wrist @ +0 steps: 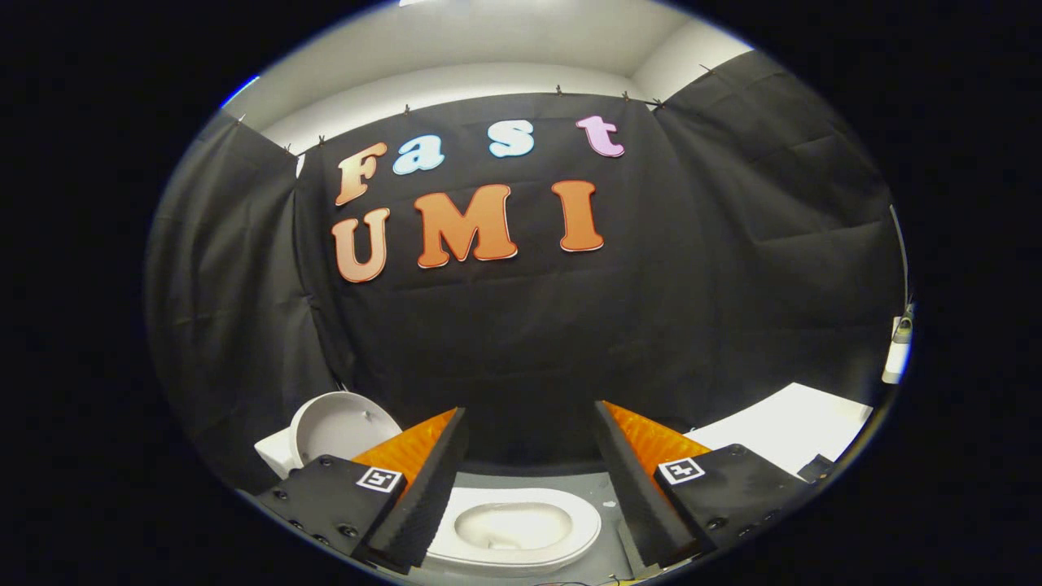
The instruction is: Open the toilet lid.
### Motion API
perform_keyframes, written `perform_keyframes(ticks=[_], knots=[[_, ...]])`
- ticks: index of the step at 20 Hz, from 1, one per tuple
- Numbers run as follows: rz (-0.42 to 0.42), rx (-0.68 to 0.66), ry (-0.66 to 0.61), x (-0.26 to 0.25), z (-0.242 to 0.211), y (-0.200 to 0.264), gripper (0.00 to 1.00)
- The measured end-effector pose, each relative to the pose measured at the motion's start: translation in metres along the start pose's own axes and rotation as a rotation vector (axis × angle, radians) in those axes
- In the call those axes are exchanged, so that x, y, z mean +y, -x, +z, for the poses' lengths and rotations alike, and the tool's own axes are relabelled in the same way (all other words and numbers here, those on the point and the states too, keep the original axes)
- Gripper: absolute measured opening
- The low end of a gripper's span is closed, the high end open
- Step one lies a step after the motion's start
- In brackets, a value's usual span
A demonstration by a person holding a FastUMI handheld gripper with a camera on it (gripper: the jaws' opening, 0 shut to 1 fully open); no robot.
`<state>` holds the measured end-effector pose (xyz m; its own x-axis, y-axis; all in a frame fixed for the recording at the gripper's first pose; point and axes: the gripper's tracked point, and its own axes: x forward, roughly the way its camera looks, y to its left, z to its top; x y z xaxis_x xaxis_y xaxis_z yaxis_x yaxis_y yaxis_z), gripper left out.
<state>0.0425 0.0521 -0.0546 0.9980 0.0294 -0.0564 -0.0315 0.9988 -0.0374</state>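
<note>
- The gripper [529, 488] has its 2 fingers spread wide apart, w/ nothing held between them
- Each finger [423, 488] is a wedge shape w/ a ribbed inner face, & each sits on a dark block w/ a small square black-and-white marker tag [380, 478] on top
- A small white toilet bowl w/ an oval seat ring [514, 527] sits low down, between the 2 fingers & a bit ahead of them
- The bowl is seen from above; its oval hole is open to view, so no lid covers it
- The seat ring lies flat on the bowl
- The round white toilet lid [342, 427] shows just beyond the left finger, off to the left of the bowl
- The lid is tipped up, w/ its hollow inner side facing the gripper; it looks already open
- A white boxy part [277, 454] sits next to the lid, partly hidden by the left finger block; can't tell what it is
- The fingers don't touch the lid or the bowl
- The toilet stands on a grey floor [598, 496]
- A flat white bench top [790, 427] sits beyond the right finger, near the black cloth wall [521, 325]
- A small white thing [898, 354] hangs far off to the right by the cloth; too small to tell what it is
- Above the cloth there is a plain white wall [488, 49]
</note>
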Motion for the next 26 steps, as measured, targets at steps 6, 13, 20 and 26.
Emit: perform_keyframes(ticks=[6,13,20,26], knots=[[-0.035,-0.032,-0.034,-0.024,0.014,0.006,0.98],[-0.027,-0.031,-0.022,-0.018,0.019,0.009,0.98],[-0.026,-0.033,0.000,-0.014,0.019,0.009,0.98],[-0.022,-0.024,0.003,-0.012,0.015,0.007,0.98]])
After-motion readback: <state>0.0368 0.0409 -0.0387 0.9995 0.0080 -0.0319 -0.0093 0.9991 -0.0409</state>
